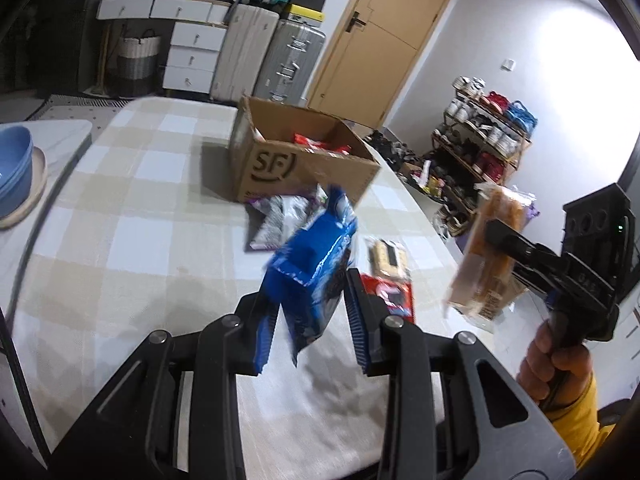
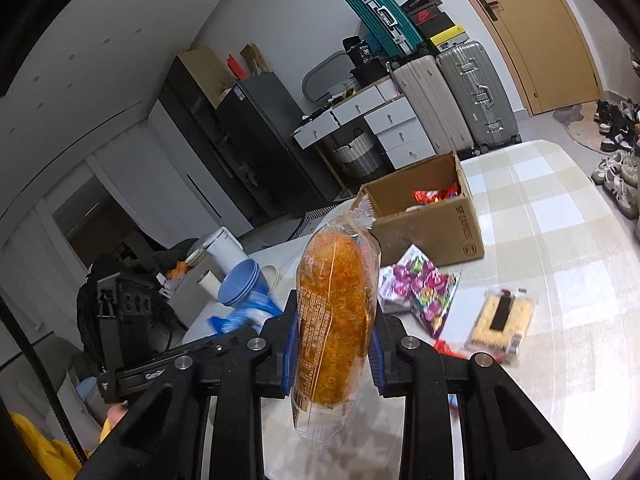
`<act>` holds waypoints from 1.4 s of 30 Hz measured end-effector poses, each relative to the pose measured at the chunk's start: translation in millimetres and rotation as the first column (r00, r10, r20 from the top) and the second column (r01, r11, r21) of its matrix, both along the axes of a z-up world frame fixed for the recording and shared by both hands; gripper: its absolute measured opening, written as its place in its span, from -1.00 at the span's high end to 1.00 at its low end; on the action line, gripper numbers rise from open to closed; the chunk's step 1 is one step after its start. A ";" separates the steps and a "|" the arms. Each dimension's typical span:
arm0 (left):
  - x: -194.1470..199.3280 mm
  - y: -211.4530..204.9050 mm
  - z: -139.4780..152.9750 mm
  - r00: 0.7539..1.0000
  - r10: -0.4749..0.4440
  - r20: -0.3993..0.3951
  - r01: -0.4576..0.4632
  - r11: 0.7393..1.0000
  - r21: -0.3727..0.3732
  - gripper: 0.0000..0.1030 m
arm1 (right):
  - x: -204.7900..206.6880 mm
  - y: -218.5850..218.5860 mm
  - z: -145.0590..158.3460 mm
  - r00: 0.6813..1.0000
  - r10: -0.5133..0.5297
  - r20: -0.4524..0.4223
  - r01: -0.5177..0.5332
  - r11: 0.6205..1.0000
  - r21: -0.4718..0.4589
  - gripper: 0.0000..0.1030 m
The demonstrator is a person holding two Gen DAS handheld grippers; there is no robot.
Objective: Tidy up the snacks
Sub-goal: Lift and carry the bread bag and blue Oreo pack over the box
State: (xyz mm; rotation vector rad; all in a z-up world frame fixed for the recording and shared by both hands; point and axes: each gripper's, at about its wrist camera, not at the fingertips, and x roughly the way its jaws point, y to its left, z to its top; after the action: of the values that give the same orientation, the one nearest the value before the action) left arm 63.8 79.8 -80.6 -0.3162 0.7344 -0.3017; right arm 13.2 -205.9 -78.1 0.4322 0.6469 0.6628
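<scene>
Left claw [image 1: 310,312] pinches blue snack bag [image 1: 316,264] mid-frame, right claw [image 2: 332,344] pinches wrapped bread loaf [image 2: 334,320] upright; open SF cardboard box [image 1: 276,168] lies ahead, upper centre, nearer the left.

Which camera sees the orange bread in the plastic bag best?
The right wrist view: the bagged bread fills the middle, upright between the right gripper fingers, label readable as print. The left wrist view shows it only side-on and blurry at the right edge.
</scene>
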 end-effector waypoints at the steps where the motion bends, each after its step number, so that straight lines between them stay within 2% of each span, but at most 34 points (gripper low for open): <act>1: 4.1 1.9 2.6 1.000 0.002 0.002 -0.002 1.000 -0.002 0.44 | 4.4 0.9 2.2 1.000 0.002 0.002 -0.002 1.000 -0.001 0.44; 6: 32.9 3.4 14.0 1.000 -0.011 0.013 0.011 1.000 -0.025 0.44 | 41.2 7.7 19.8 0.999 0.023 0.025 -0.023 1.000 -0.021 0.44; 9: 59.9 1.3 14.5 1.000 -0.011 0.008 0.011 1.000 -0.006 0.44 | 64.2 16.5 22.8 0.999 0.032 0.026 -0.031 0.998 -0.056 0.44; 11: 71.4 2.2 8.3 0.999 -0.016 -0.030 0.015 1.000 -0.026 0.44 | 72.9 17.7 16.1 0.999 0.042 0.005 -0.041 0.998 -0.042 0.45; 13: 74.8 -0.4 -2.8 0.995 -0.060 -0.081 0.055 0.997 -0.060 0.44 | 74.9 17.5 4.8 0.999 0.043 -0.012 -0.043 0.998 -0.038 0.44; 15: 72.5 -7.0 -19.4 0.989 -0.060 -0.134 0.058 0.998 -0.022 0.44 | 75.1 16.5 -6.2 0.998 0.047 -0.031 -0.048 0.999 -0.021 0.44; 18: 70.7 -15.5 -48.7 0.969 -0.077 -0.233 0.061 0.995 -0.078 0.44 | 73.8 13.2 -25.8 0.997 0.038 -0.069 -0.038 0.999 0.002 0.44; 21: 67.9 -27.0 -63.3 0.961 -0.061 -0.271 0.040 0.996 -0.084 0.43 | 72.1 6.6 -40.0 0.994 0.025 -0.102 -0.023 0.999 0.023 0.44; 22: 66.8 -31.7 -66.2 0.958 -0.072 -0.279 0.048 0.995 -0.089 0.37 | 71.8 4.3 -42.2 0.994 0.023 -0.106 -0.020 0.999 0.028 0.44; 24: 66.9 -41.7 -68.7 0.954 -0.052 -0.296 0.034 0.997 -0.067 0.15 | 69.5 -0.1 -45.9 0.994 0.017 -0.108 -0.014 0.999 0.029 0.44; 25: 68.0 -47.3 -70.4 0.953 -0.047 -0.300 0.031 0.998 -0.059 -0.02 | 69.0 -1.5 -46.3 0.994 0.018 -0.108 -0.015 0.999 0.031 0.44; 28: 76.3 -60.4 -78.0 0.946 0.006 -0.325 -0.003 1.000 0.010 -0.22 | 63.1 -6.0 -46.5 0.995 0.019 -0.097 -0.016 0.999 0.039 0.44; 31: 88.2 -64.8 -90.7 0.916 0.075 -0.395 -0.053 0.996 0.066 -0.23 | 58.6 -9.8 -47.5 0.996 0.021 -0.091 -0.017 0.999 0.049 0.44; 34: 90.1 -71.0 -86.9 0.924 0.136 -0.357 -0.089 0.985 0.145 -0.26 | 56.7 -9.8 -46.7 0.996 0.023 -0.092 -0.018 0.998 0.056 0.45; 39: 89.4 -78.1 -86.1 0.935 0.118 -0.335 -0.061 0.982 0.177 -0.28 | 53.6 -16.2 -49.1 0.995 0.019 -0.093 -0.013 0.998 0.067 0.45; 42: 86.8 -80.5 -83.7 0.944 0.071 -0.321 -0.017 0.985 0.170 -0.02 | 51.8 -18.9 -49.0 0.996 0.016 -0.091 -0.010 0.997 0.070 0.45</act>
State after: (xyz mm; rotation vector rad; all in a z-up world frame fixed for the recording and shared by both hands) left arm 150.5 -0.7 -164.4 -0.2262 1.0719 -0.1443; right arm 65.0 -224.8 -127.1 0.5255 0.7149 0.6825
